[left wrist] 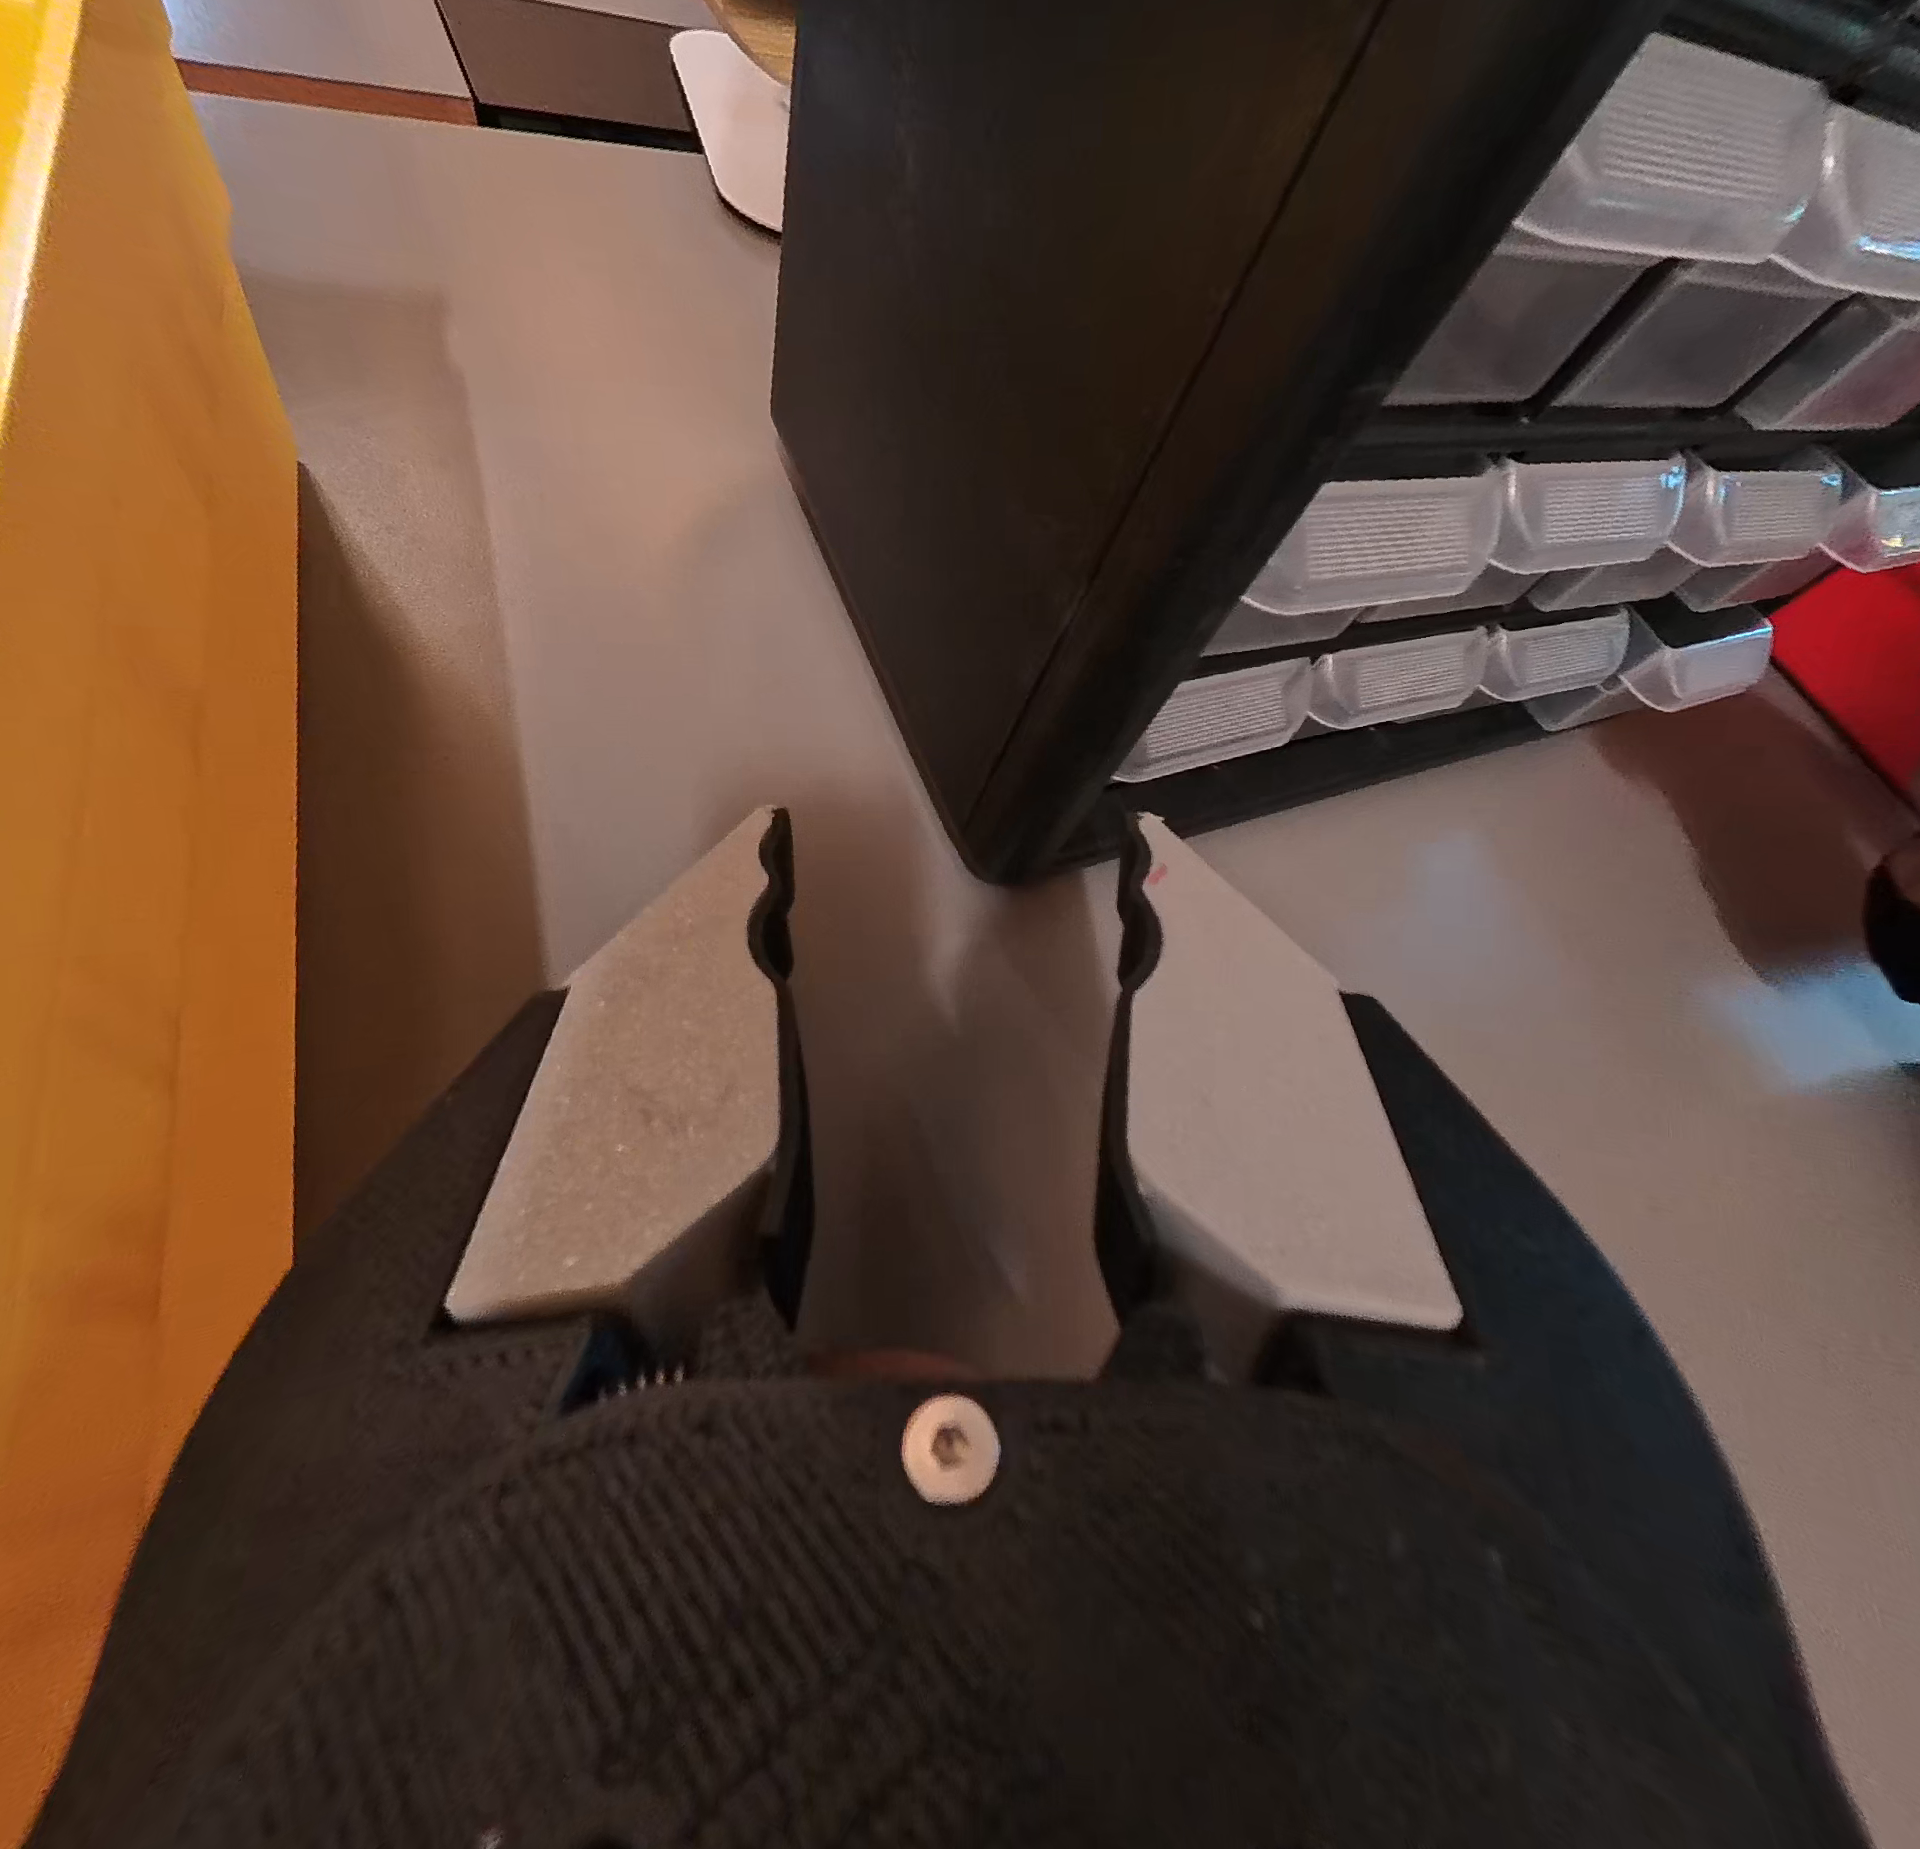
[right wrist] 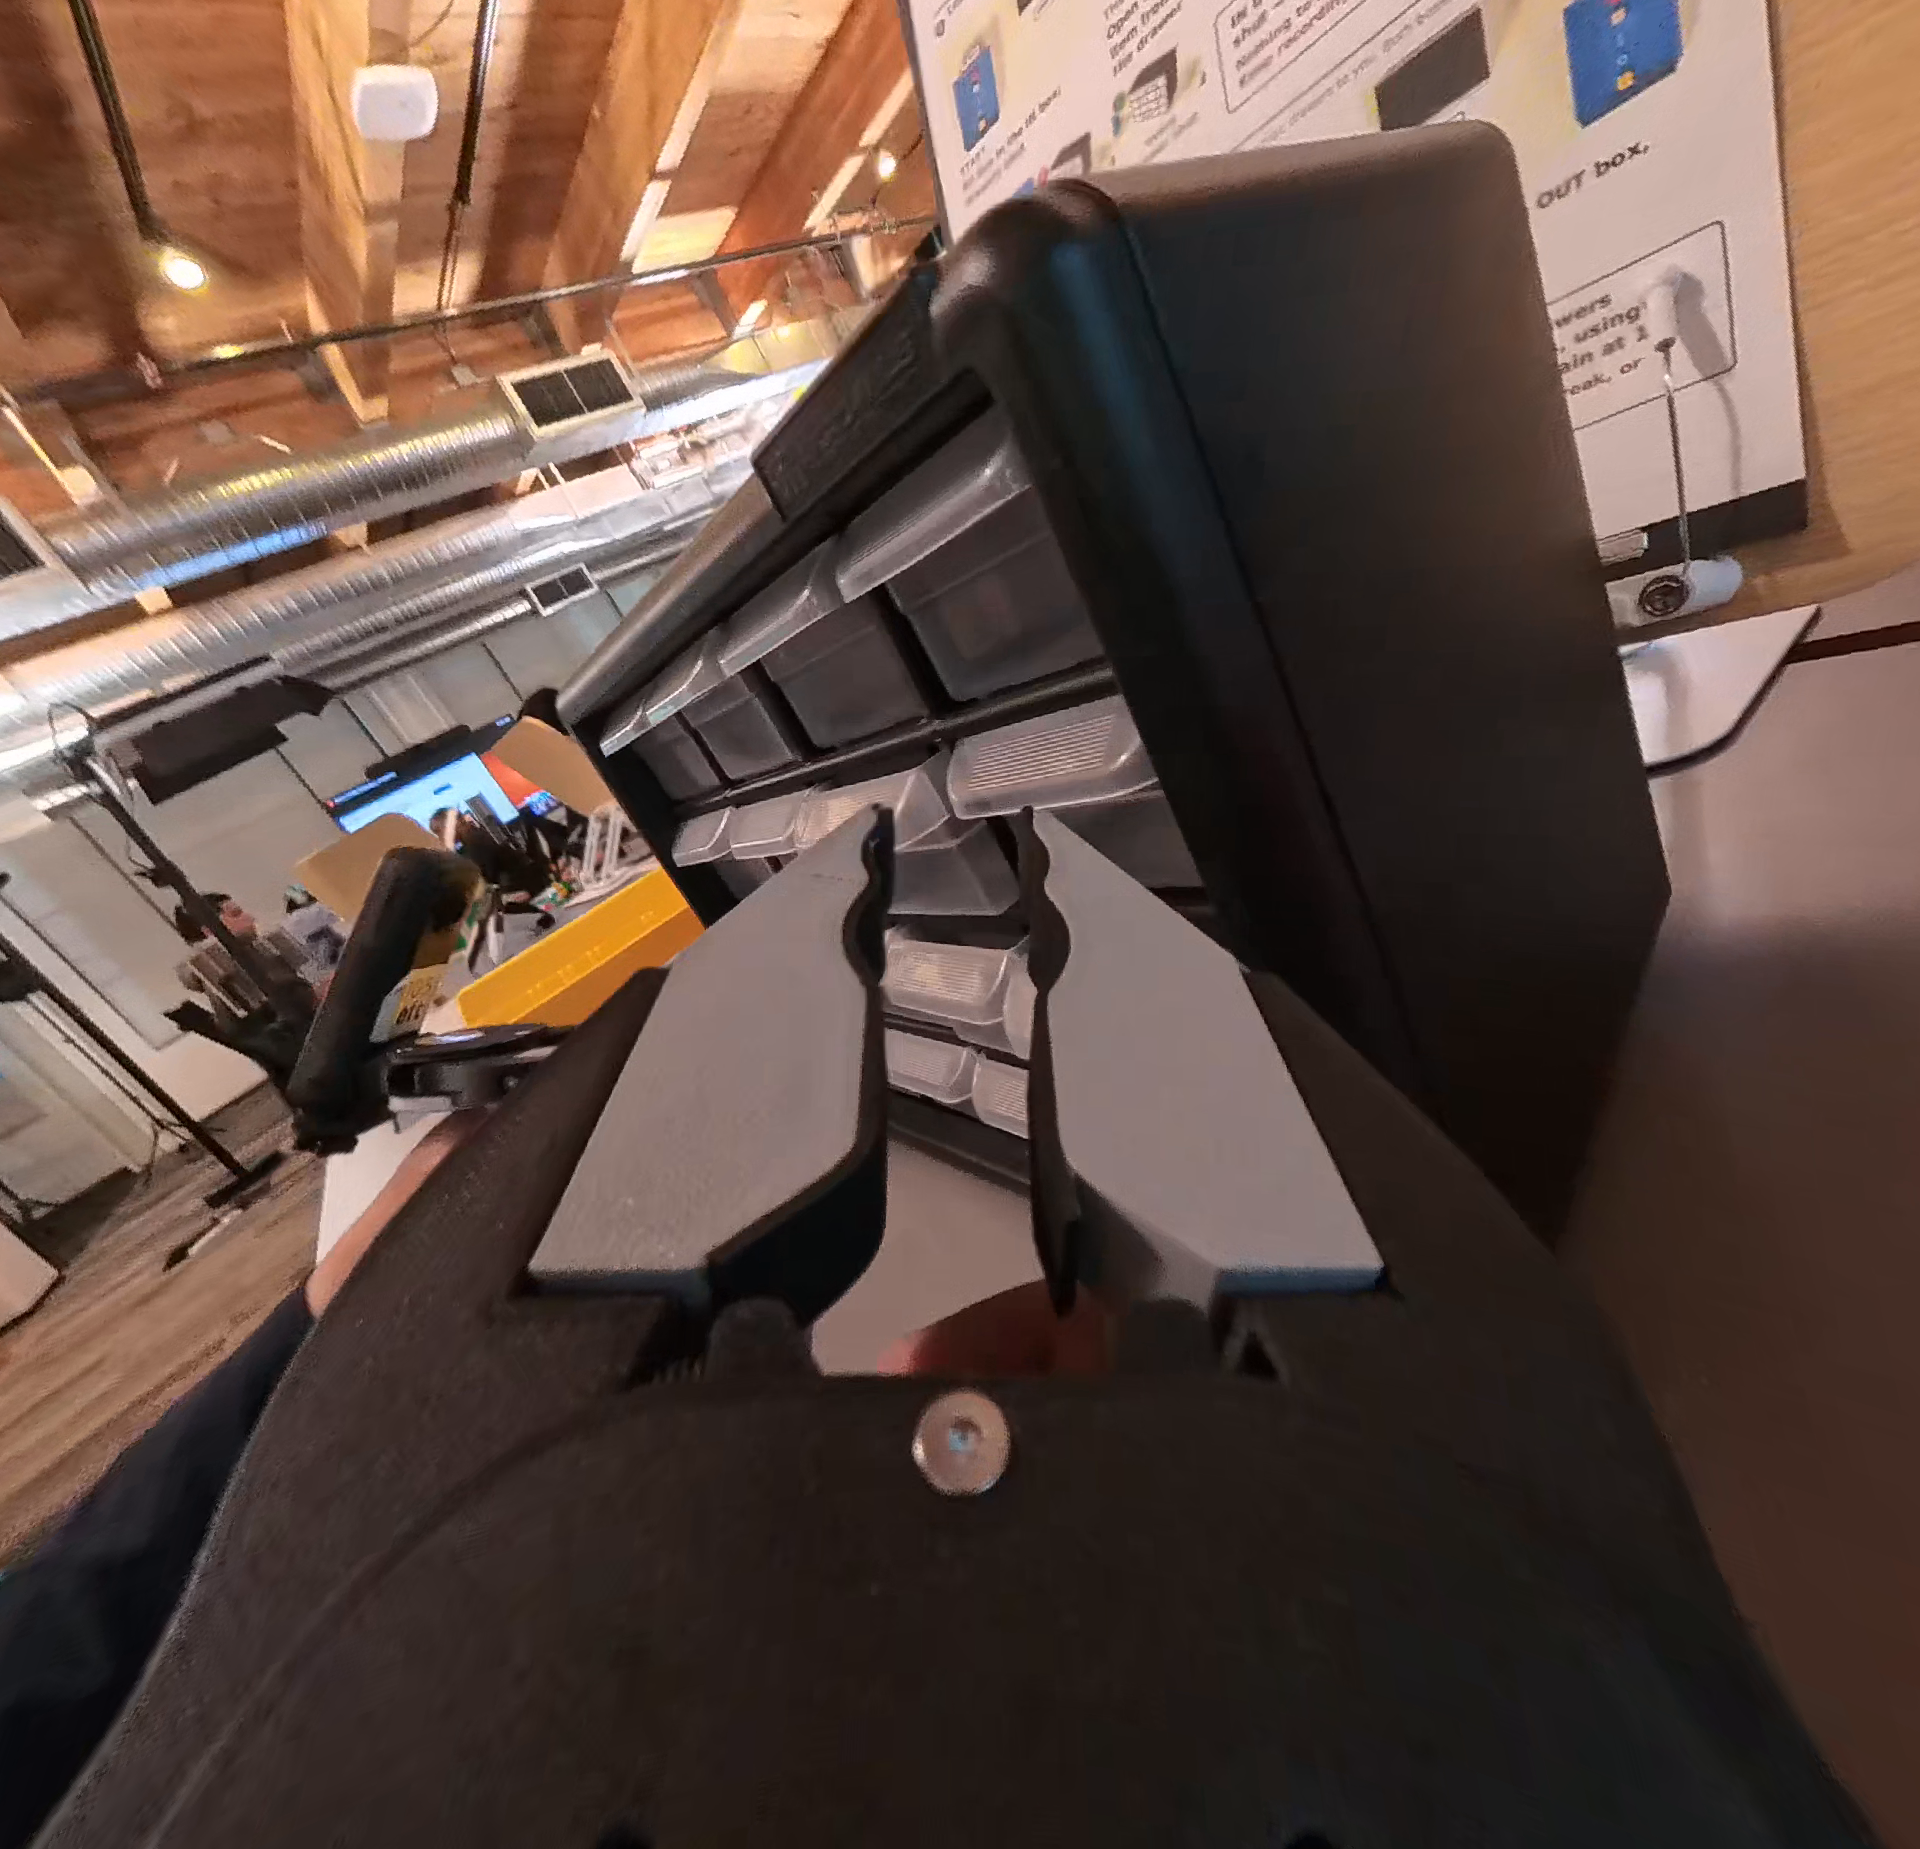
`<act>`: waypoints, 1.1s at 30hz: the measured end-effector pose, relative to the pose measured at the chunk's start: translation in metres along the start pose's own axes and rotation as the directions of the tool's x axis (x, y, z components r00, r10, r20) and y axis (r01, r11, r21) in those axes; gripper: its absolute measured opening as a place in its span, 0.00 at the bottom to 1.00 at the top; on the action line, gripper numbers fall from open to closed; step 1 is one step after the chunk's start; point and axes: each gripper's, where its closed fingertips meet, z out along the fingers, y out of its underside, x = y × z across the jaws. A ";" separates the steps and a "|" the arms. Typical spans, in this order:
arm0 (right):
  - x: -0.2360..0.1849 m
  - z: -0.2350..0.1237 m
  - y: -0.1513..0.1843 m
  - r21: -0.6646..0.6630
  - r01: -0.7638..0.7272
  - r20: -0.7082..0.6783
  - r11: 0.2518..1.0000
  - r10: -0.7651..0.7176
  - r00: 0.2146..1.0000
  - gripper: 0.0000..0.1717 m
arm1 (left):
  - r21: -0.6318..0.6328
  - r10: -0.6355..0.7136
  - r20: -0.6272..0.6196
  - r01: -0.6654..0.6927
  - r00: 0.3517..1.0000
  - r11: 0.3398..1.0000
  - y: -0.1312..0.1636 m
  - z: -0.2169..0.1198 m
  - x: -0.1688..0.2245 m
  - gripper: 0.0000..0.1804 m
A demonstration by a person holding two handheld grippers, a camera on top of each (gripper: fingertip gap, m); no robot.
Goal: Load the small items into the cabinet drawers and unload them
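A grey bench carries a black cabinet of clear drawers, standing on its far middle. A yellow bin sits at the left edge. A white stand base rests behind the cabinet, and something red lies at the right.

A white instruction poster behind the black cabinet carries printed writing and small pictures.

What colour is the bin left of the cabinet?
Yellow bin, clearest in the left wrist view.
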 end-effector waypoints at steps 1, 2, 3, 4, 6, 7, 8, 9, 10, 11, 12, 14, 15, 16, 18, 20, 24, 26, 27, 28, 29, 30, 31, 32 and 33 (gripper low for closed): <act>0.002 0.000 0.000 0.008 -0.013 0.005 1.000 0.013 1.000 0.10 | 0.000 0.000 -0.001 0.000 1.000 1.000 0.000 0.000 0.000 0.34; 0.002 0.000 -0.001 0.012 -0.035 0.017 0.999 0.034 0.999 0.10 | 0.000 -0.001 -0.002 0.001 1.000 1.000 0.000 0.000 0.000 0.34; 0.002 0.000 -0.001 0.013 -0.062 0.036 0.998 0.062 0.997 0.10 | -0.001 -0.001 -0.003 0.001 1.000 1.000 0.000 0.000 0.000 0.34; 0.001 0.000 -0.002 0.012 -0.091 0.058 0.996 0.090 0.994 0.11 | -0.001 -0.001 -0.003 0.001 1.000 1.000 0.000 0.000 0.000 0.34; -0.002 -0.001 -0.003 0.012 -0.133 0.097 0.991 0.131 0.987 0.12 | -0.002 0.001 -0.002 -0.001 1.000 1.000 0.000 0.000 0.000 0.34; -0.002 -0.002 -0.003 0.014 -0.137 0.103 0.991 0.134 0.986 0.13 | -0.002 0.001 -0.001 -0.001 1.000 1.000 0.000 0.000 0.000 0.34; -0.002 -0.002 -0.003 0.016 -0.128 0.098 0.992 0.126 0.987 0.12 | -0.001 0.001 -0.001 -0.001 1.000 1.000 0.000 0.000 0.000 0.34; -0.001 -0.001 -0.002 0.016 -0.109 0.086 0.994 0.107 0.990 0.12 | -0.001 0.000 -0.002 0.000 1.000 1.000 0.000 0.000 0.000 0.34; 0.000 -0.001 -0.002 0.013 -0.084 0.070 0.996 0.083 0.994 0.10 | -0.001 0.000 -0.002 0.000 1.000 1.000 0.000 0.000 0.000 0.34; 0.001 -0.001 -0.001 0.010 -0.060 0.056 0.998 0.060 0.997 0.09 | 0.000 -0.001 -0.003 0.001 1.000 1.000 0.000 0.000 0.000 0.34; 0.001 -0.001 0.000 0.007 -0.045 0.051 0.999 0.045 0.998 0.07 | -0.001 -0.001 -0.003 0.001 1.000 1.000 0.000 0.000 0.000 0.34; -0.001 -0.004 0.001 0.005 -0.039 0.060 0.999 0.039 0.997 0.06 | -0.003 -0.001 -0.004 0.001 1.000 1.000 0.001 0.000 0.000 0.34; -0.003 -0.006 0.001 0.004 -0.042 0.070 0.999 0.042 0.997 0.06 | -0.003 -0.002 -0.006 0.002 1.000 1.000 0.001 0.000 0.000 0.34; -0.004 -0.007 0.002 0.003 -0.045 0.079 0.999 0.044 0.996 0.06 | -0.004 -0.004 -0.006 0.004 1.000 1.000 0.001 0.000 0.000 0.34; -0.007 -0.009 0.002 0.001 -0.041 0.089 0.999 0.041 0.995 0.07 | -0.005 -0.007 -0.010 0.007 1.000 1.000 0.001 0.000 0.000 0.34; -0.010 -0.011 0.003 0.000 -0.030 0.096 1.000 0.030 0.995 0.08 | -0.004 -0.010 -0.012 0.010 1.000 1.000 0.001 0.000 0.000 0.34; -0.012 -0.015 0.004 0.002 -0.016 0.099 1.000 0.016 0.995 0.06 | -0.001 -0.015 -0.017 0.015 1.000 1.000 0.000 -0.001 0.000 0.34; -0.005 -0.015 0.003 0.002 -0.022 0.068 1.000 0.022 0.997 0.03 | -0.003 -0.014 -0.018 0.014 1.000 1.000 0.001 -0.001 0.000 0.34; -0.003 -0.014 0.003 -0.001 -0.030 0.065 1.000 0.031 0.997 0.02 | -0.004 -0.012 -0.017 0.012 1.000 1.000 0.001 -0.001 0.000 0.34; -0.003 -0.013 0.003 -0.001 -0.044 0.071 0.999 0.044 0.996 0.03 | -0.004 -0.010 -0.017 0.010 1.000 1.000 0.001 -0.001 0.001 0.34; -0.003 -0.012 0.002 0.001 -0.057 0.077 0.998 0.057 0.995 0.04 | -0.004 -0.010 -0.016 0.010 1.000 1.000 0.001 -0.001 0.001 0.34; -0.002 -0.011 0.003 -0.001 -0.066 0.077 0.998 0.065 0.995 0.03 | -0.003 -0.010 -0.016 0.010 1.000 1.000 0.001 -0.001 0.000 0.34; -0.002 -0.010 0.004 -0.007 -0.068 0.077 0.998 0.068 0.995 0.04 | -0.002 -0.012 -0.017 0.012 1.000 1.000 0.001 -0.001 0.000 0.34; -0.004 -0.010 0.004 -0.009 -0.066 0.084 0.998 0.067 0.994 0.04 | -0.002 -0.014 -0.018 0.014 1.000 1.000 0.001 -0.001 0.000 0.34; -0.006 -0.010 0.003 -0.003 -0.062 0.095 0.998 0.062 0.993 0.03 | -0.002 -0.015 -0.018 0.015 1.000 1.000 0.000 -0.001 0.000 0.34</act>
